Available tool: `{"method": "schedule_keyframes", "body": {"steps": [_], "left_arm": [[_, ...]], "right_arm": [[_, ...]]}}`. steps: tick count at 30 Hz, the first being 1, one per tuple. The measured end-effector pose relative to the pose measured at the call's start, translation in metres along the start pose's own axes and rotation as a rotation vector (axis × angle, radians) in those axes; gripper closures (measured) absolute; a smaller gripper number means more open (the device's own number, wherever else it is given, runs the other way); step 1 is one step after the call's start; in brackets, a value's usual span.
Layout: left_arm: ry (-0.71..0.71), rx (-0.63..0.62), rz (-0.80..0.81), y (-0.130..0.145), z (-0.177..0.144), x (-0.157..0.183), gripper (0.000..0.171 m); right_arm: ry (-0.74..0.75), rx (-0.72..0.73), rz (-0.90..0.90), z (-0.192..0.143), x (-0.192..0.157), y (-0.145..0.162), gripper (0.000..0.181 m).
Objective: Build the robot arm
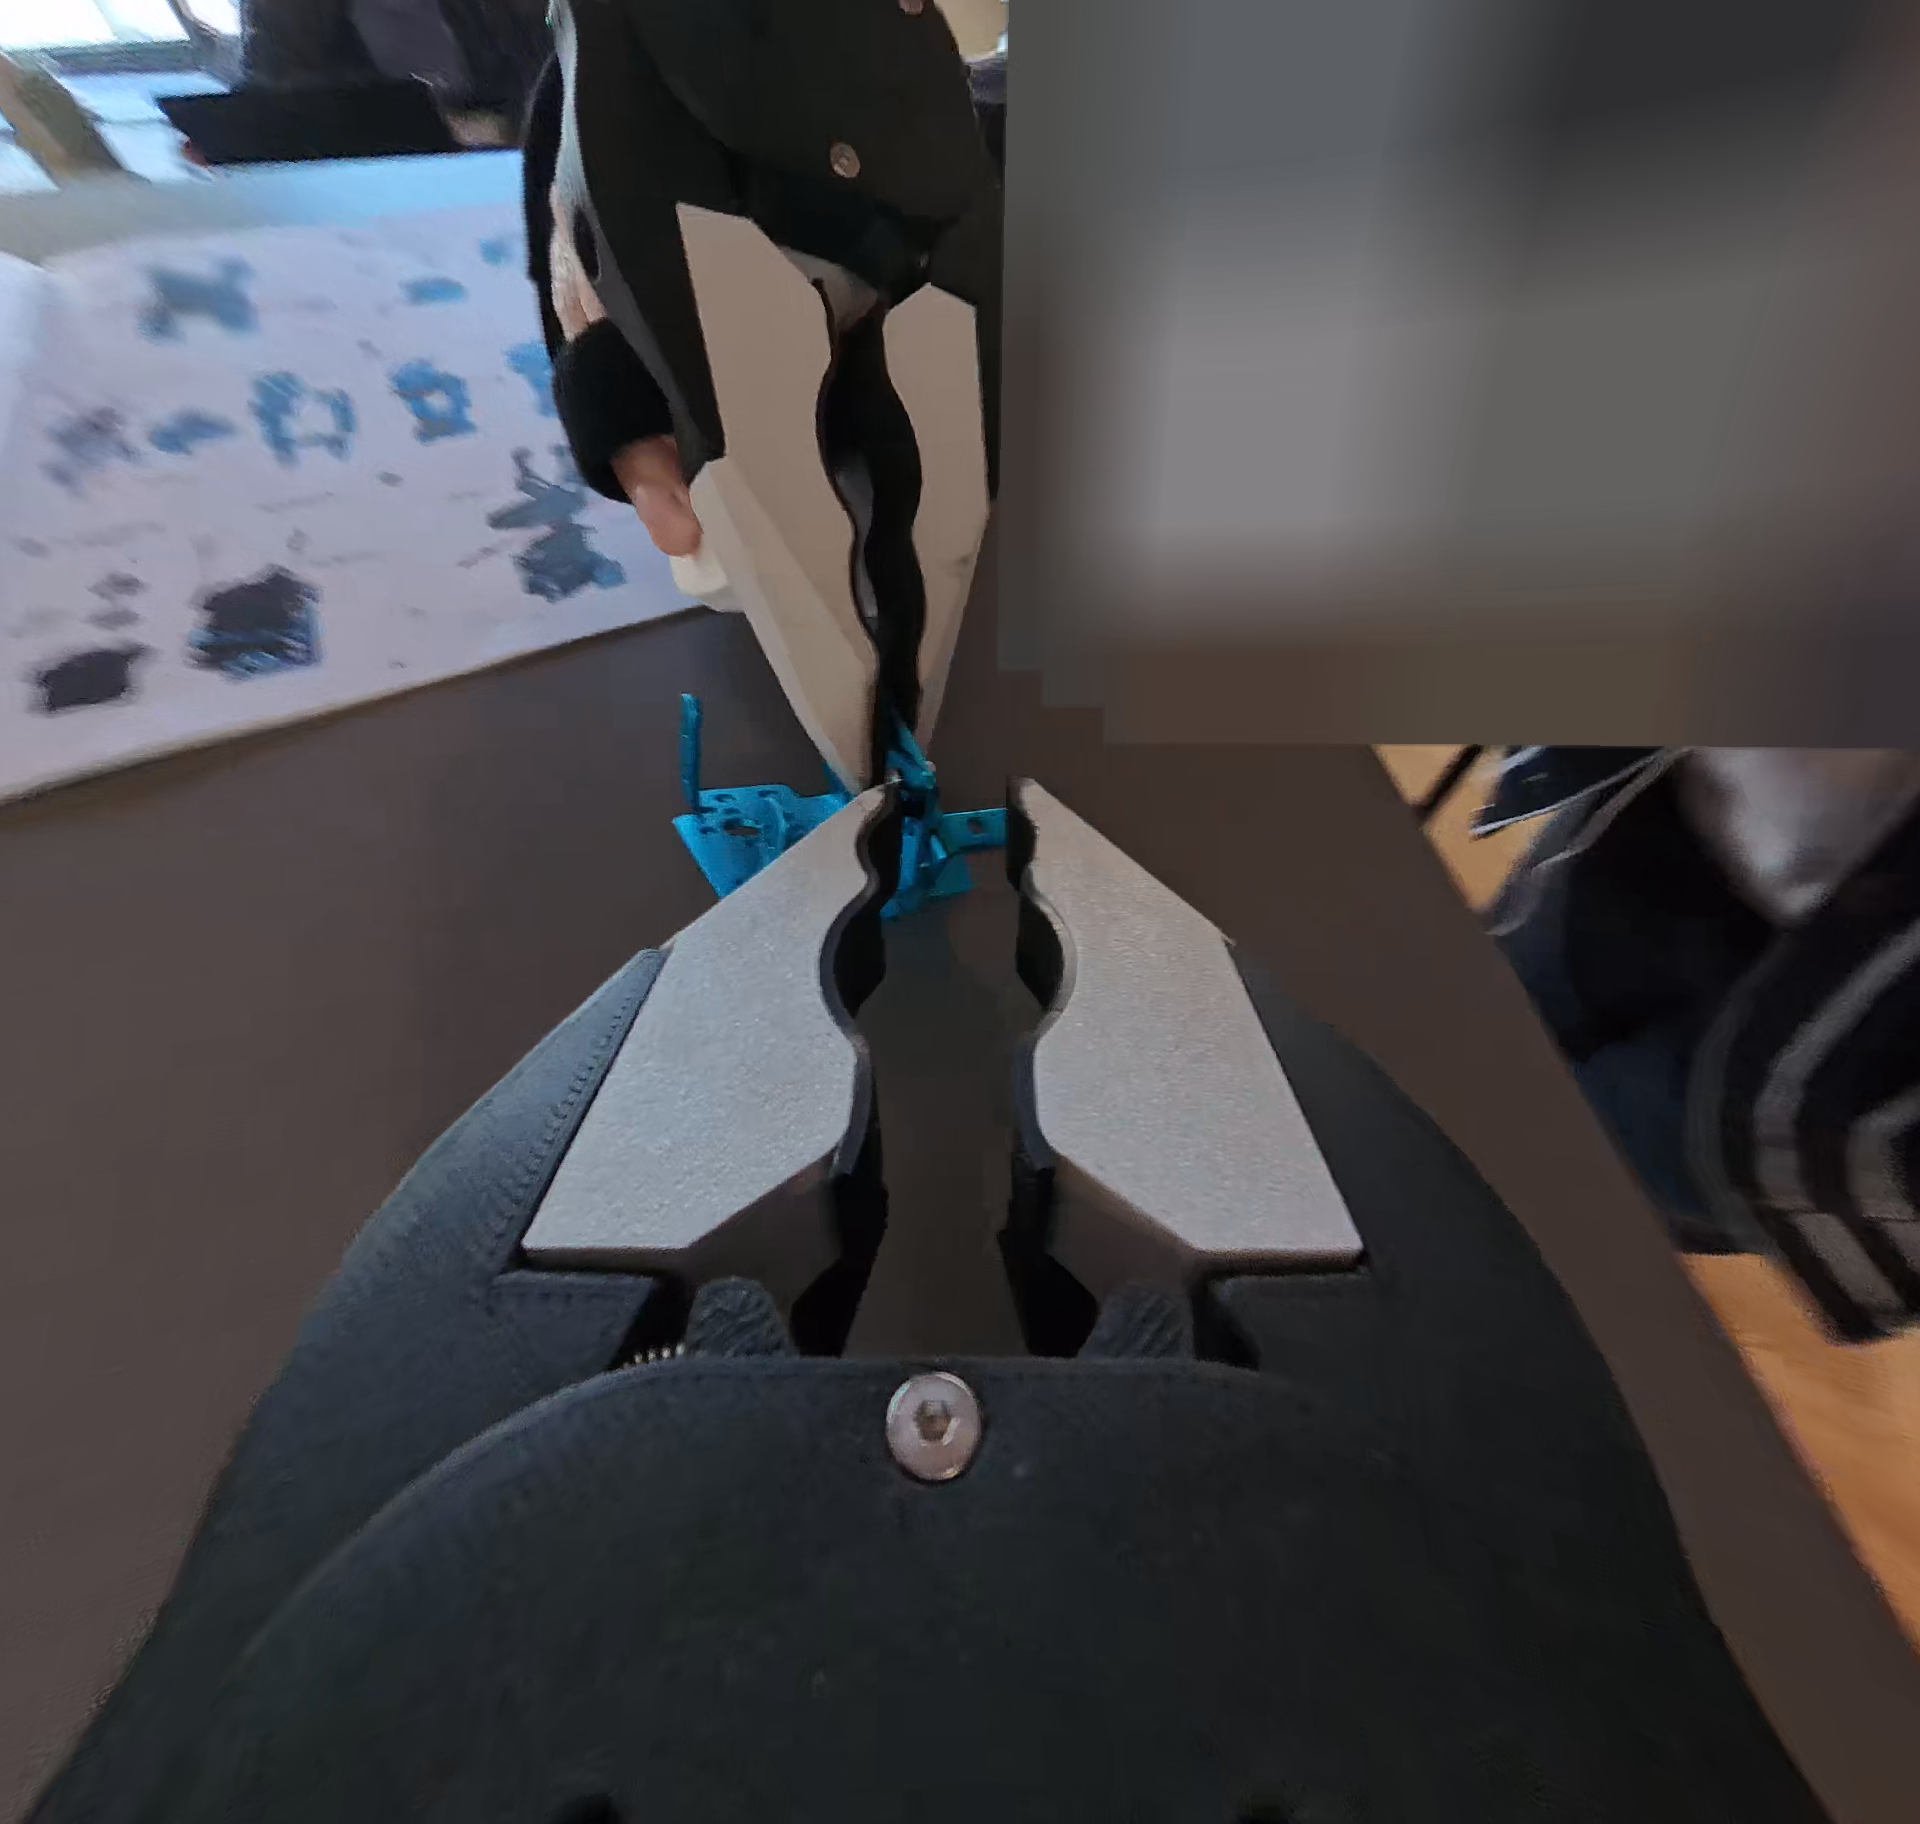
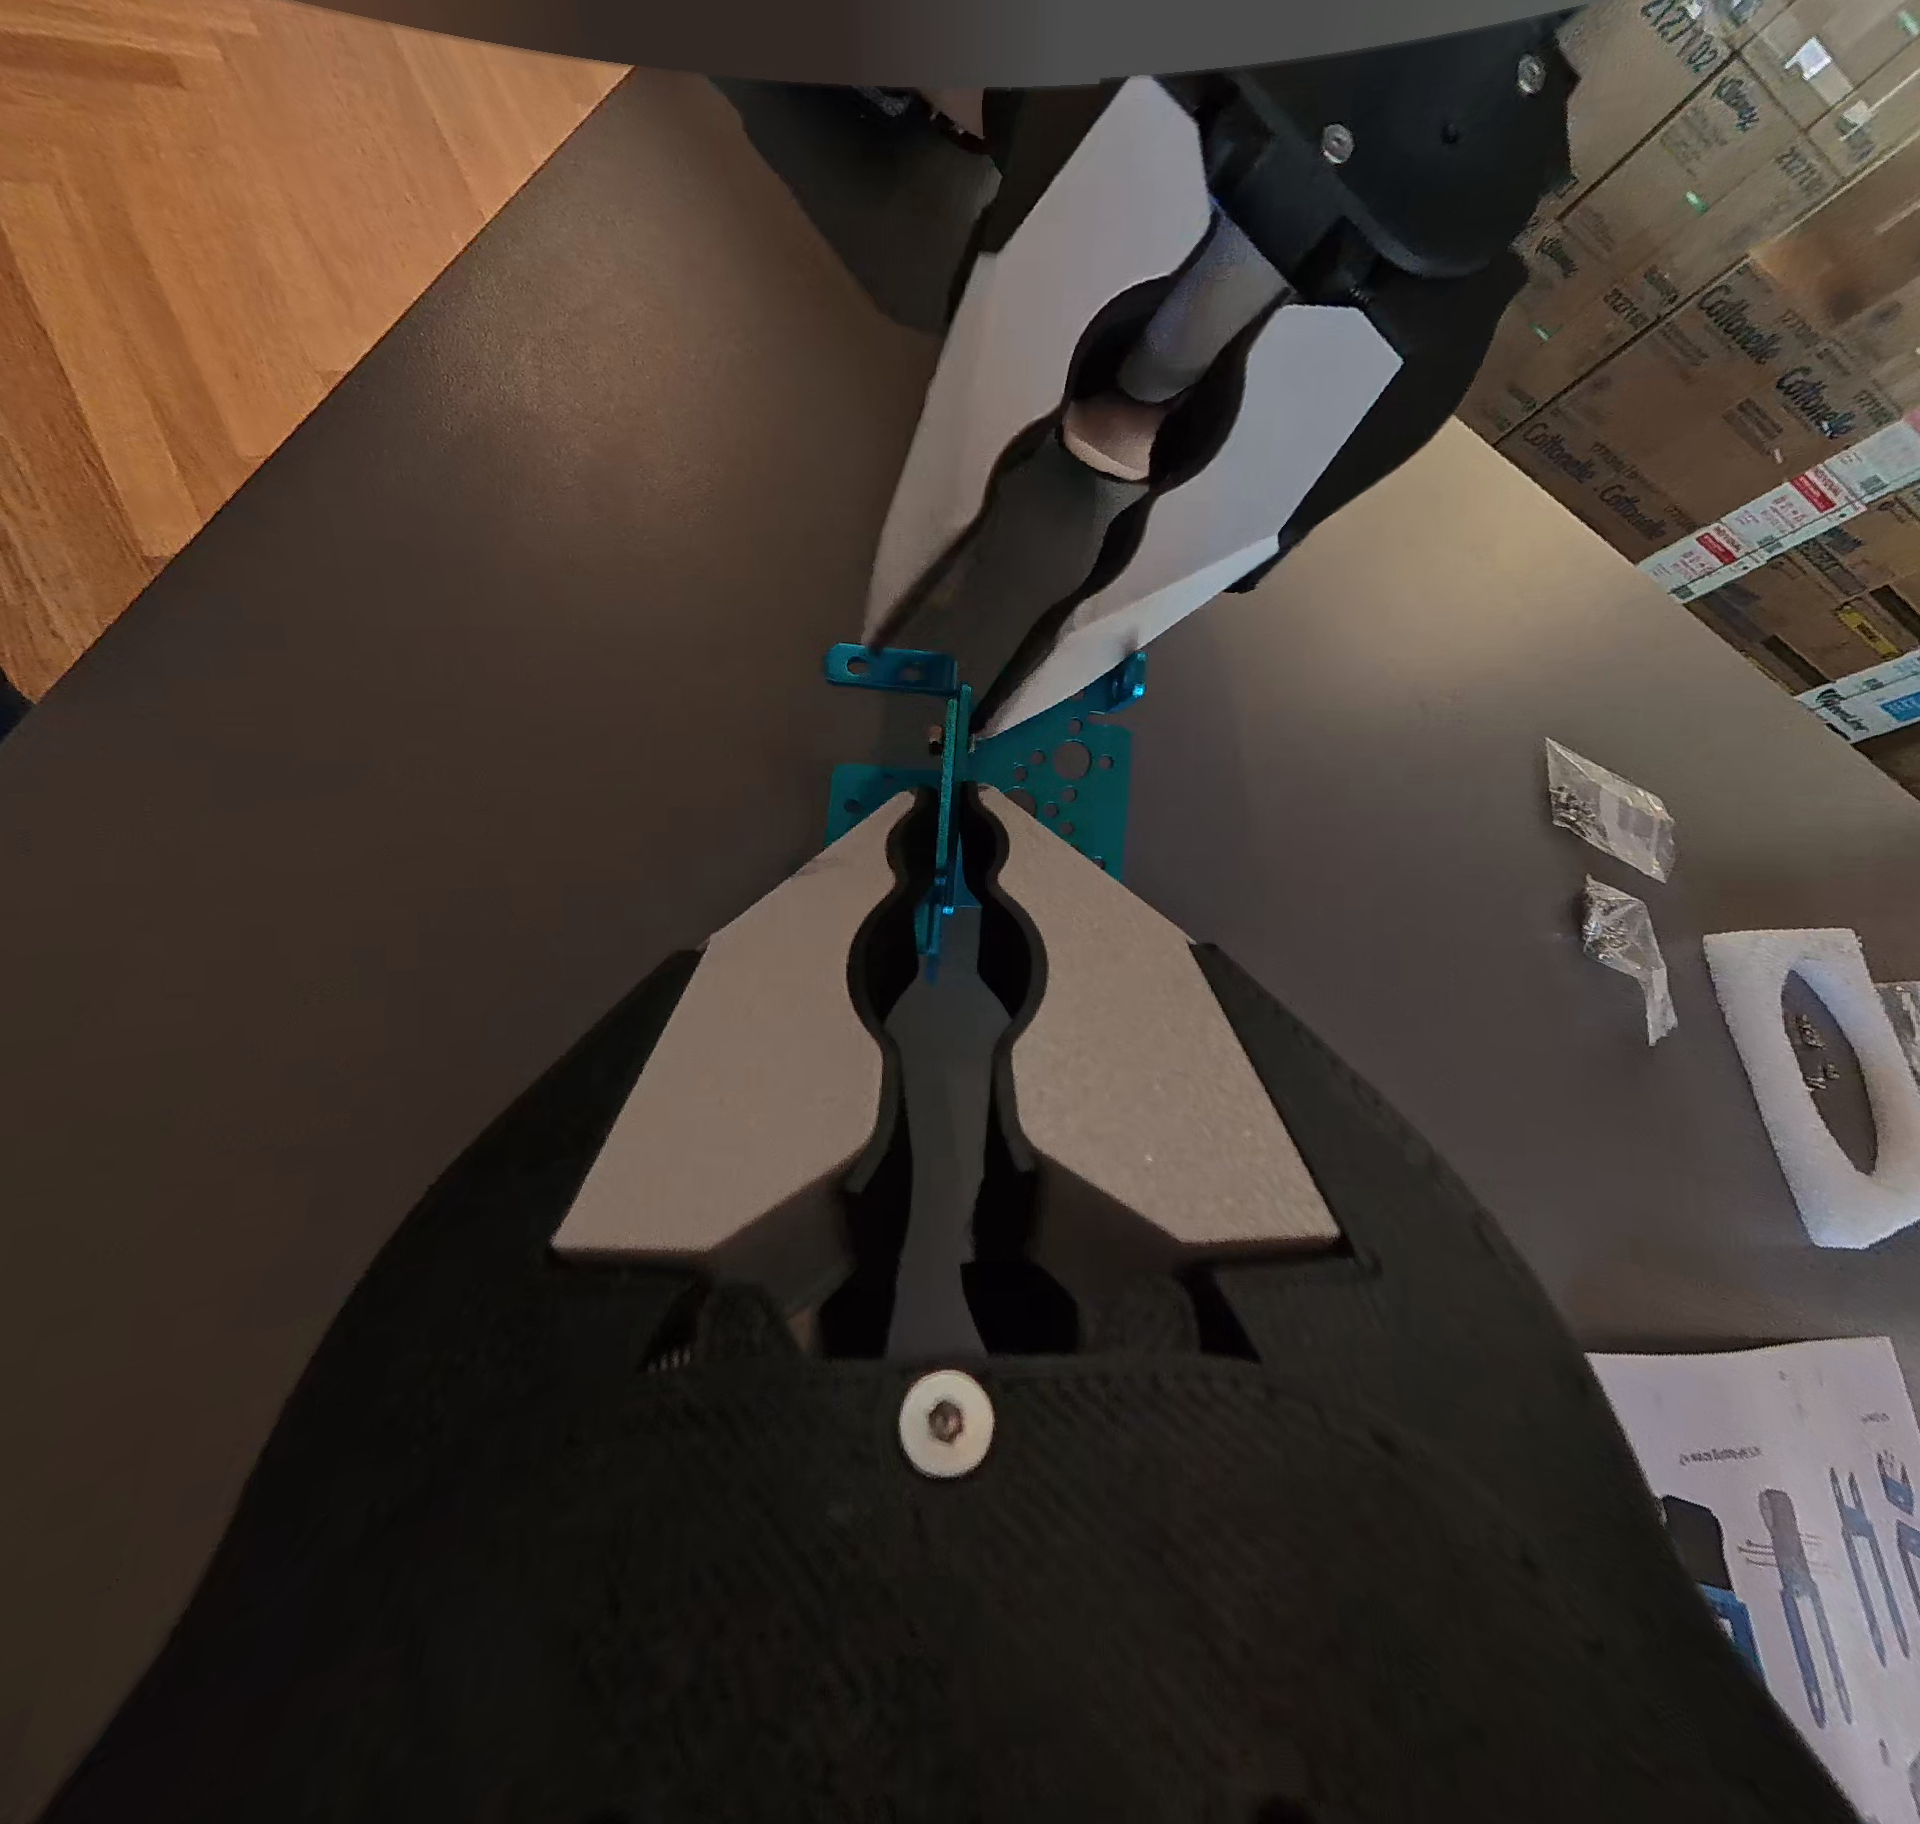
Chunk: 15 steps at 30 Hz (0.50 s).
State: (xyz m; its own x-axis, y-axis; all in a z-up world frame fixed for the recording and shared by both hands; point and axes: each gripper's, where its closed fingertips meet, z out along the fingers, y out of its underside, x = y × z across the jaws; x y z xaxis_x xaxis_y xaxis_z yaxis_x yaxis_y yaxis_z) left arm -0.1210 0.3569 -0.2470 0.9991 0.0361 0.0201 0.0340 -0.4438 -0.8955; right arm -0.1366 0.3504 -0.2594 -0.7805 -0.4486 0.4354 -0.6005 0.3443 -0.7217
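Observation:
A blue metal bracket (image 2: 948, 839) stands upright on a flat blue perforated plate (image 2: 1070, 777) that lies on the dark table (image 2: 416, 735). My right gripper (image 2: 945, 795) is shut on the bracket's upright web. My left gripper (image 2: 925, 678) comes in from the far side, open, with one fingertip (image 2: 873, 631) at the bracket's holed top flange and the other beside the web. In the left wrist view, my left gripper (image 1: 951, 795) is open just short of the bracket (image 1: 920, 839) and plate (image 1: 748, 829), and the right gripper (image 1: 883, 751) pinches the bracket from above.
Two small bags of screws (image 2: 1610, 808) (image 2: 1626, 943), a white foam block (image 2: 1808, 1099) and a printed sheet (image 2: 1787, 1566) lie at the right. Cardboard boxes (image 2: 1714, 340) stand beyond the table. Another printed sheet (image 1: 260, 486) lies far left. Wood floor (image 2: 156, 216) lies past the edge.

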Motion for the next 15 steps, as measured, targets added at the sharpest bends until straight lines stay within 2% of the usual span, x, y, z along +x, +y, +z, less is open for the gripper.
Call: {"method": "schedule_keyframes", "body": {"steps": [2, 7, 11, 15], "left_arm": [[0.028, 0.013, -0.045, -0.001, 0.000, -0.001, 0.150], [-0.003, 0.040, -0.076, -0.005, 0.001, -0.009, 0.154], [-0.026, 0.049, -0.115, -0.005, 0.002, -0.015, 0.166], [-0.052, 0.034, -0.100, -0.003, 0.002, -0.018, 0.164]], "right_arm": [[0.010, -0.006, -0.005, 0.000, 0.001, 0.000, 0.177], [0.033, -0.022, -0.023, 0.000, 0.004, 0.001, 0.177], [0.039, -0.024, -0.019, 0.000, 0.005, 0.002, 0.177], [0.043, -0.027, -0.006, 0.000, 0.006, 0.002, 0.177]]}}
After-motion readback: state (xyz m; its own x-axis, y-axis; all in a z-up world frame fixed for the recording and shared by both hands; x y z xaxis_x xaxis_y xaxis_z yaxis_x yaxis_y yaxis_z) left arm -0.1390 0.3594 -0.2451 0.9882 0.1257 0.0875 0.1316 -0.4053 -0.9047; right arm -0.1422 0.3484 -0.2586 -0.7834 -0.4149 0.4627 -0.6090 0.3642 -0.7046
